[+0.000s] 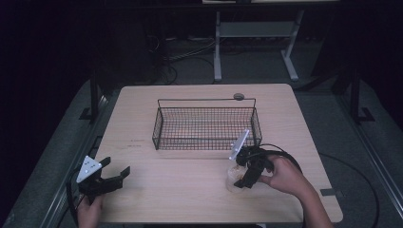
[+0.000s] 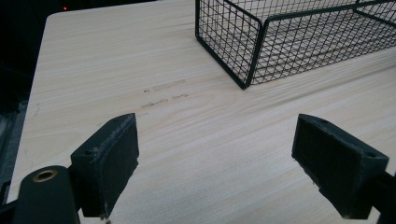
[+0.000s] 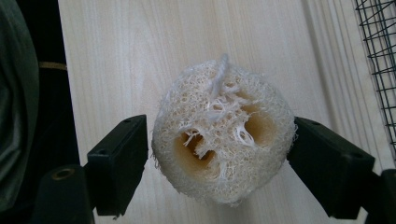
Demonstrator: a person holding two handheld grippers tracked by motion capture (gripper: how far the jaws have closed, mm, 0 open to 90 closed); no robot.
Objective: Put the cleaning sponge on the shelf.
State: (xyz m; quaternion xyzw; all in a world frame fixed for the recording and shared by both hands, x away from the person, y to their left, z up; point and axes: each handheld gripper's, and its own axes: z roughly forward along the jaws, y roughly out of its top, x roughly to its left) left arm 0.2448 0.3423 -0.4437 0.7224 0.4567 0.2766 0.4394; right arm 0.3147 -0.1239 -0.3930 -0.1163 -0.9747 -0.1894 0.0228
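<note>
Overhead, one wooden table carries one black wire basket and one pale loofah sponge, near the basket's right front corner. Two grippers show: the left gripper at the table's left front, the right gripper at the sponge. In the left gripper view, its jaws stand wide apart over bare wood. In the right gripper view, both jaws press the sponge's sides, clamped on it.

— What sort of place is it?
— A lab: one bare wooden counter in a dark room, cables across the floor, a white metal stand behind.
</note>
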